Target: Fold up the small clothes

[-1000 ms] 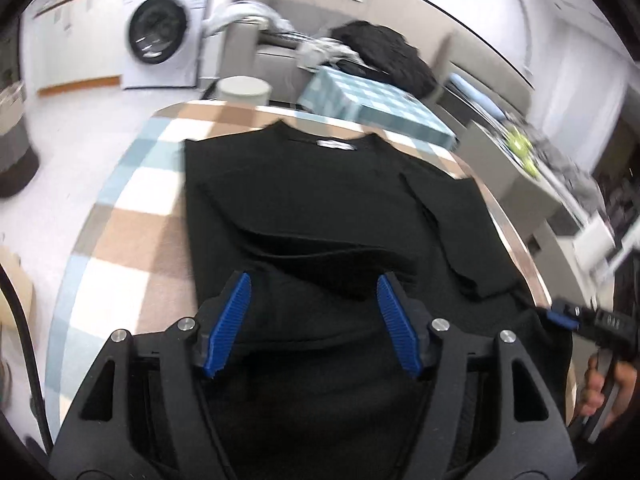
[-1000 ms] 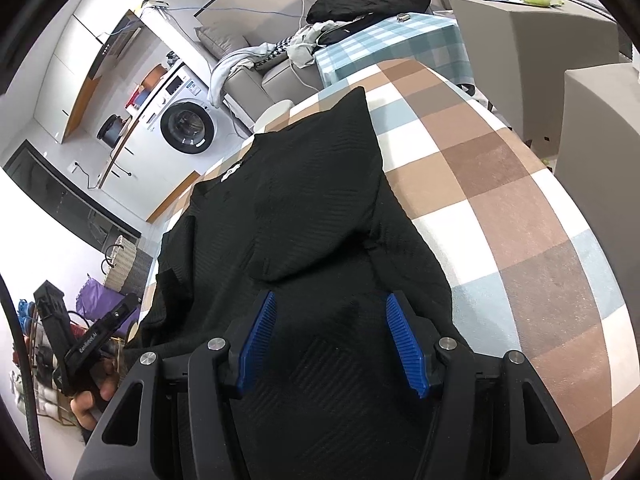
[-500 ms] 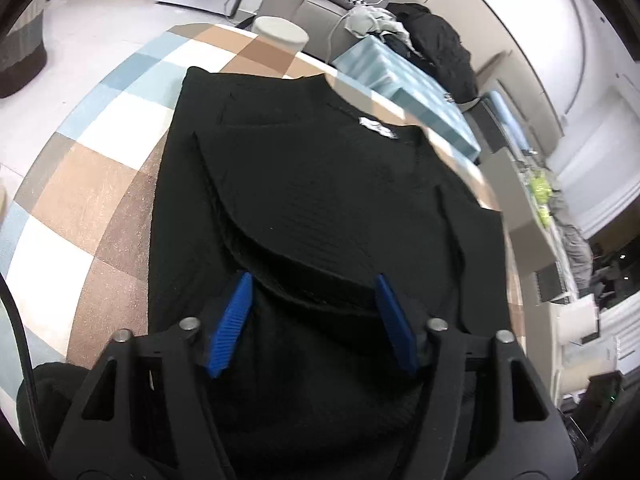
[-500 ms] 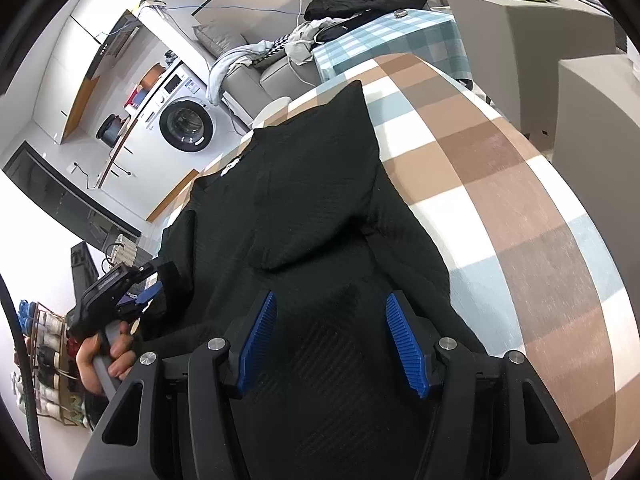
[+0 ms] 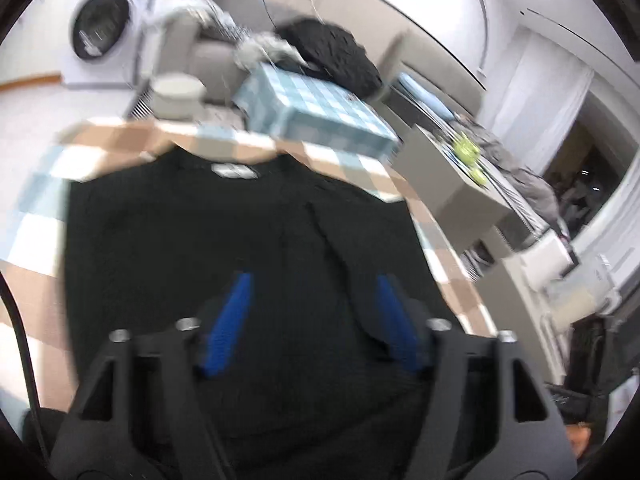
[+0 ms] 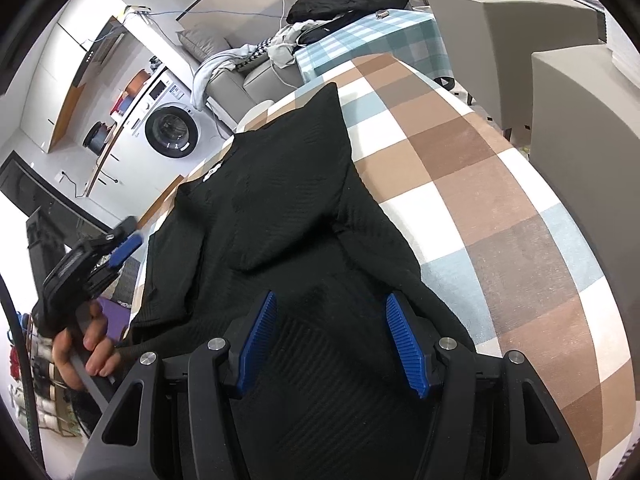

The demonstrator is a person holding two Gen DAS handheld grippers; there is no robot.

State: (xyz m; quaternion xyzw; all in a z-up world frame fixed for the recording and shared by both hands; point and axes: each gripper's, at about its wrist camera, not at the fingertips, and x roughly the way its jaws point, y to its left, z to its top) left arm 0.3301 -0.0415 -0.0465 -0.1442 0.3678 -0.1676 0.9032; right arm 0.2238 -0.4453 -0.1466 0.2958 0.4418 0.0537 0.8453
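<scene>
- A black ribbed knit top (image 6: 280, 216) lies flat on the table's brown, white and pale-blue checked cloth (image 6: 480, 184), its neck label (image 5: 234, 170) at the far end and both sleeves folded in over the body.
- The left gripper (image 5: 312, 304), with its blue ribbed pads, hangs over the near part of the top; its jaws are opening, and I see only flat fabric below them, nothing pinched. That view is smeared by motion, so the fine edges are hard to read.
- In the right wrist view the left gripper sits off the left edge of the garment, carried in a hand (image 6: 82, 344), apart from the cloth.
- The right gripper (image 6: 332, 340) hovers above the hem end with its jaws moderately wide and nothing between them.
- My guess is that the next step is the bottom-to-collar fold. To do it well, each gripper should take one hem corner, catching both layers of the knit.
- The two corners should rise together and travel evenly toward the label, so the fold line stays square across the body.
- The knit looks soft and stretchy; a shallow pinch may slip, and a lopsided lift could drag the tucked sleeves out.
</scene>
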